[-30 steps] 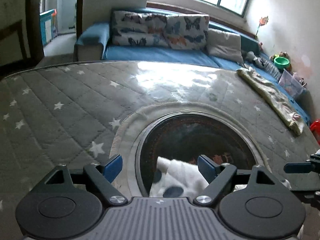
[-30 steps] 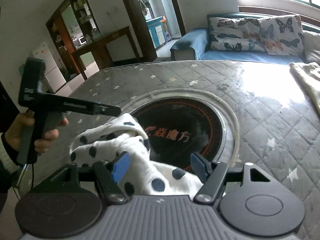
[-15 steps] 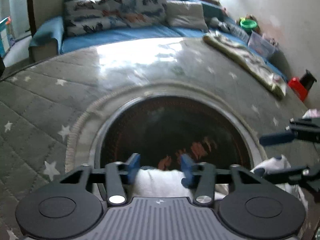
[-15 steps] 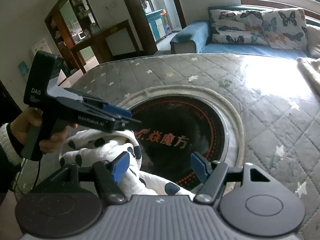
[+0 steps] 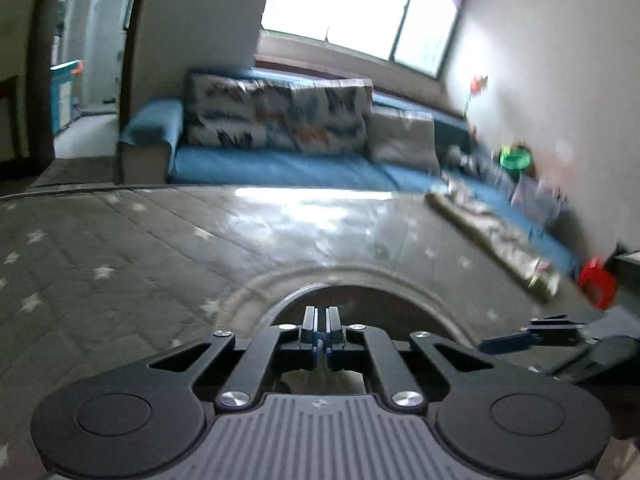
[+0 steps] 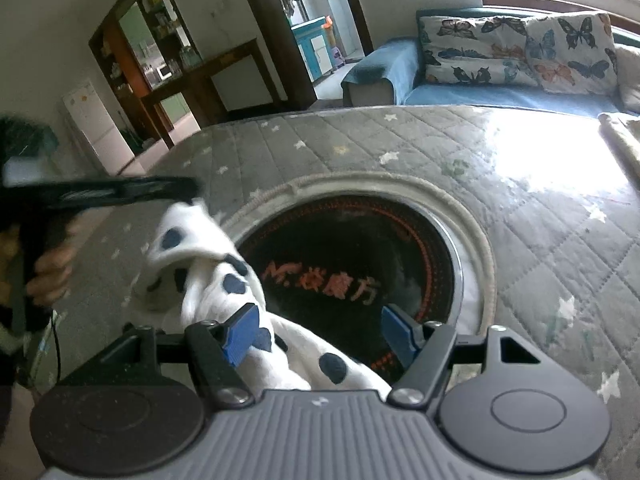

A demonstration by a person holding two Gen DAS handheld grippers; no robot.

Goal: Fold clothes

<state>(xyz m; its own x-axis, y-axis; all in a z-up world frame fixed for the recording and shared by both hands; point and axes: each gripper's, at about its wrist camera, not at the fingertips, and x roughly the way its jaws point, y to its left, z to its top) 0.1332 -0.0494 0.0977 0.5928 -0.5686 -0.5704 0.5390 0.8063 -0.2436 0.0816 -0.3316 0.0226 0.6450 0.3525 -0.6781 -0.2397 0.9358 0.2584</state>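
blue-padded left gripper (image 5: 321,330) has its jaws pressed together; in the right wrist view its tip meets the top corner of the white garment with dark blue polka dots (image 6: 208,276), which hangs down from it, so it looks clamped on that corner. left wrist view is motion-blurred, cloth not visible between the pads there. left hand (image 6: 48,268) wraps the handle at frame left.

right gripper (image 6: 320,334) jaws are spread wide, holding nothing; the garment's lower part passes beside its left pad (image 6: 240,334) and bunches under the gripper body.

below both: grey quilted star-print cover on the surface (image 6: 540,220), with a round cutout showing a dark glass disc with orange lettering (image 6: 360,264). beige patterned cloth (image 5: 496,240) lies near the far right edge. beyond, blue sofa (image 5: 280,166) with butterfly-print cushions (image 6: 516,50).
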